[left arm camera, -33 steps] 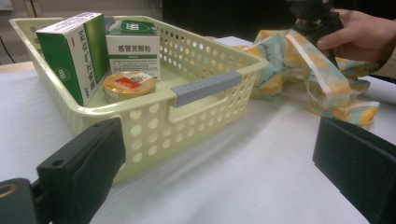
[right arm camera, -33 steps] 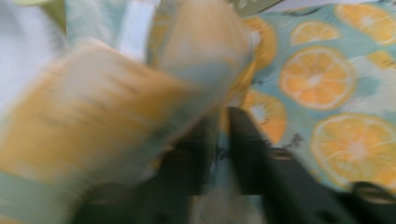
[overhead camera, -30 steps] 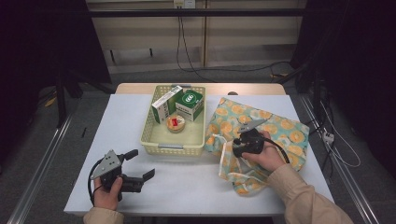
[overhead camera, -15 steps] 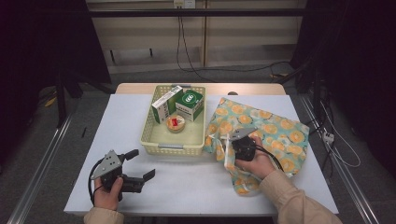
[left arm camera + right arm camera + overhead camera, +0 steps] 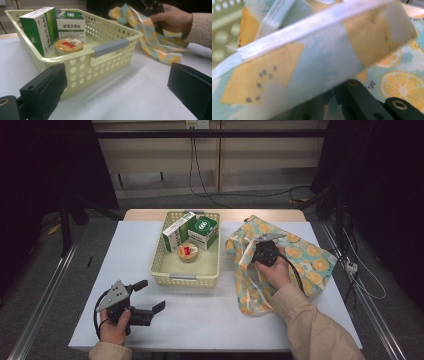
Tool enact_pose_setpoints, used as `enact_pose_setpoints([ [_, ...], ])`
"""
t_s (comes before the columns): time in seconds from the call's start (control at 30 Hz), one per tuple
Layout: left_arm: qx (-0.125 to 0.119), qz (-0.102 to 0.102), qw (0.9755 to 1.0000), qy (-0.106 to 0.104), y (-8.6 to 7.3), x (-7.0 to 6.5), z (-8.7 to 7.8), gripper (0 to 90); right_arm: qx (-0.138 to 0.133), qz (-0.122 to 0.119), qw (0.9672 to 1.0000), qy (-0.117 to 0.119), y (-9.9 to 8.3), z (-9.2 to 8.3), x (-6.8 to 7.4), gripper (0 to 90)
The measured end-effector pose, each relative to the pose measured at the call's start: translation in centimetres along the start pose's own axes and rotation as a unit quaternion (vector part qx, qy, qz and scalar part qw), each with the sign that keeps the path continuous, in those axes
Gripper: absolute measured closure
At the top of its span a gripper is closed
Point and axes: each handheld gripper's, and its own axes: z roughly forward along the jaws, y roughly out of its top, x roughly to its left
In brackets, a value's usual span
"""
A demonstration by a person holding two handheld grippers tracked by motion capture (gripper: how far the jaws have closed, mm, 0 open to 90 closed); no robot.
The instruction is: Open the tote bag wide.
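A cloth bag point(image 5: 305, 257) printed with orange slices lies at the table's right. My right gripper point(image 5: 248, 253) is over its left part, and its jaws have just been closing with a fold of the cloth point(image 5: 312, 57) between them; they are shut on it now. The lifted edge stands up beside the yellow basket point(image 5: 185, 279). My left gripper point(image 5: 151, 295) rests near the front left of the table, open, nothing between its fingers. From the left gripper view, the basket point(image 5: 110, 47) is ahead, and the cloth point(image 5: 150, 32) hangs from the right hand behind it.
The basket holds two green-and-white boxes point(image 5: 178, 231) point(image 5: 202, 231) standing upright and a small round tin point(image 5: 188, 252). Bare white tabletop point(image 5: 200, 315) runs between the two hands. Dark curtains and cables surround the table.
The right hand has moved away from the person and toward the basket, taking hold of the cloth's left edge and lifting it into a raised fold. The left hand has stayed put.
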Motion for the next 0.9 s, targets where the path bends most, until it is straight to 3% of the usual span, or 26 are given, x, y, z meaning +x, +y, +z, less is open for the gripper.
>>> enact_pose_setpoints([
  [0.07,0.001,0.000,1.0000,-0.001,0.0,0.1,0.0,2.2,0.009,0.001,0.9997,0.023,0.6,0.6,-0.4,83.6],
  [0.13,0.000,-0.001,1.0000,-0.001,0.0,0.1,0.0,2.2,0.022,-0.014,0.9995,0.015,0.7,1.0,0.0,63.1],
  [0.27,0.002,-0.002,1.0000,0.000,-0.1,0.1,0.1,2.2,0.052,-0.041,0.9977,0.012,0.2,0.5,0.9,43.2],
  [0.47,0.006,0.004,1.0000,-0.002,0.0,-0.1,0.3,2.2,0.054,-0.053,0.9971,0.009,-0.3,-3.2,1.3,36.2],
  [0.63,0.001,0.002,1.0000,0.002,0.1,-0.2,0.1,2.2,0.043,-0.082,0.9954,0.024,-1.3,-6.5,3.7,36.6],
  [0.77,0.003,0.004,1.0000,0.002,0.1,-0.3,0.1,2.2,0.040,-0.106,0.9909,0.072,-2.8,-7.7,6.8,38.1],
  [0.9,0.005,0.008,1.0000,0.000,0.2,-0.5,0.2,2.2,0.064,-0.120,0.9843,0.113,-4.7,-6.6,9.6,41.3],
])
